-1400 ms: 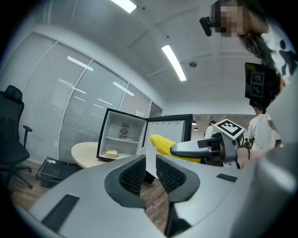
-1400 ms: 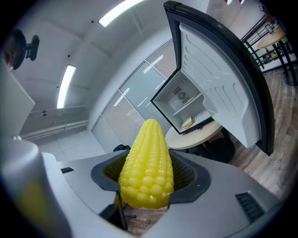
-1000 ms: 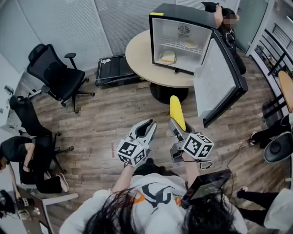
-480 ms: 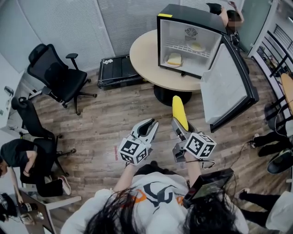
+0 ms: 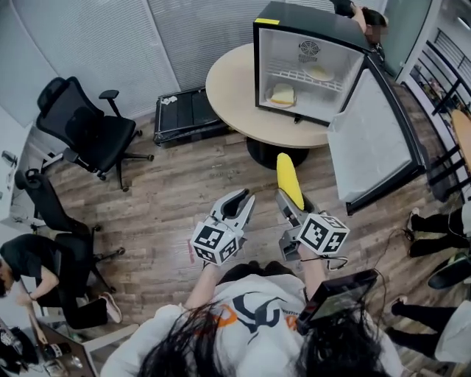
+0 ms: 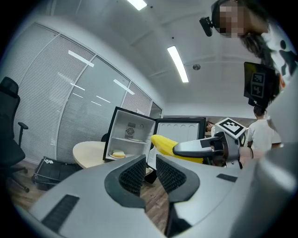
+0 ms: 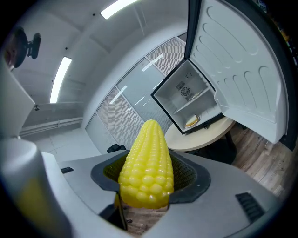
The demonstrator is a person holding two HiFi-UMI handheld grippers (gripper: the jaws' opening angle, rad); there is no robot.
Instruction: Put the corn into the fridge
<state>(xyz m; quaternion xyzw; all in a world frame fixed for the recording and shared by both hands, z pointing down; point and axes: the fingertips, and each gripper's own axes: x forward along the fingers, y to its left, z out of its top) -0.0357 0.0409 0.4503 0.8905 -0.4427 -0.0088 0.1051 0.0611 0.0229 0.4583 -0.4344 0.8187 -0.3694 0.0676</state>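
Fingers (image 7: pixel 188 176) of the right gripper (image 7: pixel 146 186) clamp the yellow corn cob (image 7: pixel 146 153).
Left gripper (image 6: pixel 150 169) barely parted, empty; open black mini fridge (image 5: pixel 309 18) still ahead, corn not yet inside.

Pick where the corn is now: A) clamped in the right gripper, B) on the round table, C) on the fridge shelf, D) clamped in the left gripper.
A: the right gripper is shut on the corn, short of the open fridge; the left gripper holds nothing.

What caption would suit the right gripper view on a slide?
Right gripper clamping a yellow corn cob, facing the open black mini fridge on a round beige table.
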